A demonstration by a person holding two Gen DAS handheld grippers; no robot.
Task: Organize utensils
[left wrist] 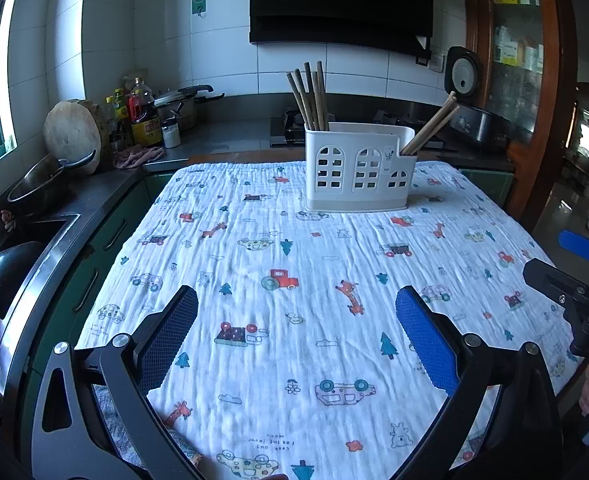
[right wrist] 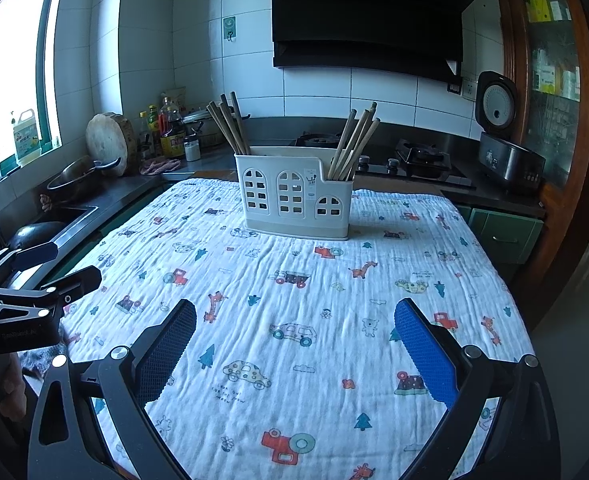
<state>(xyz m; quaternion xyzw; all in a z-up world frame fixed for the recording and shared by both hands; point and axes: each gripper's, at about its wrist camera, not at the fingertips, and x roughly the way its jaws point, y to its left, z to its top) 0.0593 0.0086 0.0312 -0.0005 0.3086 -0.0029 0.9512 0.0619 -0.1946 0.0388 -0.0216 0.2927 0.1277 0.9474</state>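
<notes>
A white utensil holder with window-shaped cutouts stands at the far side of the table. Several wooden chopsticks stand in its left compartment, and several more lean in its right compartment. My left gripper is open and empty, low over the near cloth. My right gripper is open and empty, likewise over the near cloth. Each gripper shows at the edge of the other's view, the right one and the left one.
The table wears a white cloth printed with cars and giraffes. A counter with a sink, a pan, bottles and a round board runs along the left. A stove and rice cooker stand behind.
</notes>
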